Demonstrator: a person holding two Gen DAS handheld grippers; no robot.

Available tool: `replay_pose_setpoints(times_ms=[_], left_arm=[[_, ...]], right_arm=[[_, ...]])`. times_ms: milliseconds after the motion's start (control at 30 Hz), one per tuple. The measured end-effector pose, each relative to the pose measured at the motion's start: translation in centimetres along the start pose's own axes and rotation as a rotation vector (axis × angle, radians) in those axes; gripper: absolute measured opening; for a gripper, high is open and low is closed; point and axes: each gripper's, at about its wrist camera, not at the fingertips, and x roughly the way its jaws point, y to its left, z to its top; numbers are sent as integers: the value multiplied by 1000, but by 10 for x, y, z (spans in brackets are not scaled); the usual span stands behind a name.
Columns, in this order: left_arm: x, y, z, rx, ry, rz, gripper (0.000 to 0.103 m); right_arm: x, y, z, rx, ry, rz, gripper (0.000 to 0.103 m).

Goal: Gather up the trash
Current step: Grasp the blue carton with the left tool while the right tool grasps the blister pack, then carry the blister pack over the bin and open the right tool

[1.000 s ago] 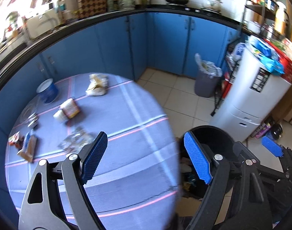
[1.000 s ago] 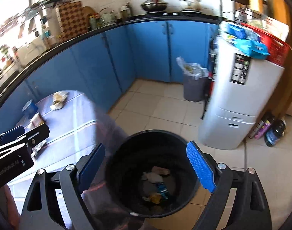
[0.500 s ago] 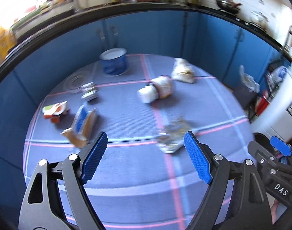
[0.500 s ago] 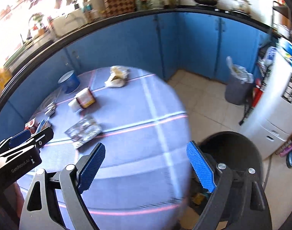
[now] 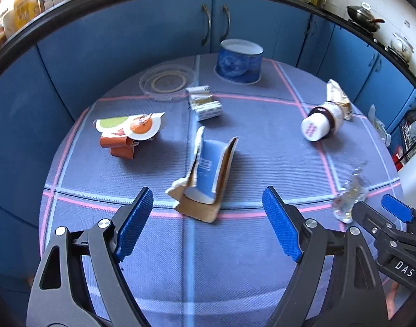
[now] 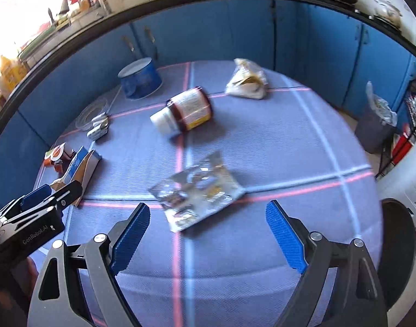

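Trash lies on a round table with a purple cloth (image 5: pixel 248 272). My left gripper (image 5: pixel 208 223) is open and empty, just in front of a torn blue-and-brown carton (image 5: pixel 208 174). My right gripper (image 6: pixel 208 234) is open and empty, just in front of a clear crumpled wrapper (image 6: pixel 197 193). A brown jar with a white lid (image 6: pixel 183 114) lies on its side, and also shows in the left wrist view (image 5: pixel 321 125). An orange and green packet (image 5: pixel 126 130), a small folded wrapper (image 5: pixel 205 103) and a crumpled pale bag (image 6: pixel 246 80) lie farther back.
A blue tin (image 5: pixel 240 61) and a clear lid (image 5: pixel 167 81) stand at the table's far side. A black trash bin (image 6: pixel 398 245) is on the floor right of the table. Blue cabinets (image 6: pixel 208 35) ring the room. A grey lined bin (image 6: pixel 374 125) stands at far right.
Both grippers have swung left from the black bin to over the table and come closer to the trash. Both stayed open and empty.
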Motion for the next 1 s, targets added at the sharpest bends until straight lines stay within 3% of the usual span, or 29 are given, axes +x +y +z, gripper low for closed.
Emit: replay_pose_setpoints(times_ms=[433, 533, 600, 733, 1000], left_arm=[[28, 11, 8, 12, 21, -62, 81], [27, 7, 9, 20, 4, -58, 66], [26, 5, 8, 32, -1, -64, 39], [23, 2, 5, 22, 9, -108, 35], [7, -9, 1, 21, 4, -122, 34]], right_arm=[[30, 13, 12, -19, 15, -127, 85], [26, 18, 8, -57, -9, -135, 75], [23, 22, 6, -75, -18, -126, 72], [12, 23, 2, -72, -40, -82, 64], [-14, 17, 1, -64, -79, -69, 63]])
